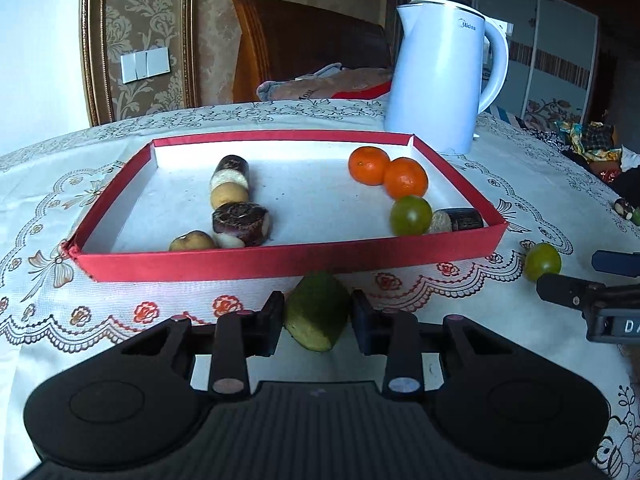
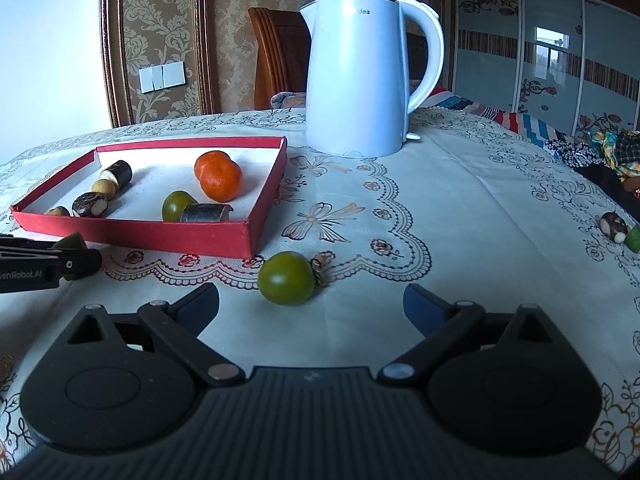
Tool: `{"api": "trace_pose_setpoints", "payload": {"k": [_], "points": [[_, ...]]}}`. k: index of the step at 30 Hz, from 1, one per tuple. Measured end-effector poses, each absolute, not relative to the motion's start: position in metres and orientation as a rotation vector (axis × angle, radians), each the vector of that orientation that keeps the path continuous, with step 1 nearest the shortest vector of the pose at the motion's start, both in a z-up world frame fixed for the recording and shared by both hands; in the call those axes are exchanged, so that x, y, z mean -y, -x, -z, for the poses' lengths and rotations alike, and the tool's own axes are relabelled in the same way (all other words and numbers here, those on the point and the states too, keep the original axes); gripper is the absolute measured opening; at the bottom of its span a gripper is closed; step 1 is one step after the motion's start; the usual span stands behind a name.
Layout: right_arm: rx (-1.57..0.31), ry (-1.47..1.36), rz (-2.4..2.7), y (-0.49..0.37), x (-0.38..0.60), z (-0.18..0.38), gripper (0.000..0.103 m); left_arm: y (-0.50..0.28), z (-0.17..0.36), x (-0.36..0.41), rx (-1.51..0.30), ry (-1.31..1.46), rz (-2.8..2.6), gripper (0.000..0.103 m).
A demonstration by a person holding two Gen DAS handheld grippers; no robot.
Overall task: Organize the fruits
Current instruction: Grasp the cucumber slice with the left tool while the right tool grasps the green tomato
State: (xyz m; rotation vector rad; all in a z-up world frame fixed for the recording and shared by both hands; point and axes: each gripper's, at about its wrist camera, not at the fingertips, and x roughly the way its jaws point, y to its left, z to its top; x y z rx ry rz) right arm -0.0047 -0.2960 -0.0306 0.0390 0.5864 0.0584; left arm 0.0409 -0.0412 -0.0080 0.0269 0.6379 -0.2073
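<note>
My left gripper (image 1: 318, 312) is shut on a green fruit wedge (image 1: 316, 314), held just in front of the red tray (image 1: 288, 258). Inside the tray lie two oranges (image 1: 386, 172), a round green fruit (image 1: 411, 215), and several dark and pale fruit pieces (image 1: 240, 218). In the right wrist view my right gripper (image 2: 312, 304) stands open, just behind a round green fruit (image 2: 286, 283) resting on the tablecloth. That same fruit (image 1: 543, 261) shows right of the tray in the left wrist view. The left gripper (image 2: 76, 260) with its wedge shows at the far left.
A white kettle (image 2: 356, 76) stands behind the tray's right corner. A dark fruit piece (image 2: 614, 227) and a green one (image 2: 634, 239) lie near the table's right edge. A small dried stem (image 2: 319, 269) sits beside the loose green fruit. A wooden chair (image 1: 304, 40) stands beyond the table.
</note>
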Motion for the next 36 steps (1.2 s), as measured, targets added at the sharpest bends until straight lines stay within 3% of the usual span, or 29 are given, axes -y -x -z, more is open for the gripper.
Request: {"api": "trace_pose_setpoints", "payload": {"k": [13, 21, 36], "points": [[-0.625, -0.016, -0.066, -0.013, 0.283, 0.037, 0.057, -0.032, 0.008, 0.029, -0.635, -0.022, 0.186, 0.034], [-0.619, -0.001, -0.064, -0.012, 0.281, 0.036, 0.039, -0.033, 0.009, 0.029, -0.636, -0.029, 0.184, 0.035], [-0.563, -0.033, -0.069, -0.003, 0.287, 0.032, 0.035, -0.027, 0.007, 0.030, -0.621, -0.041, 0.189, 0.035]]}}
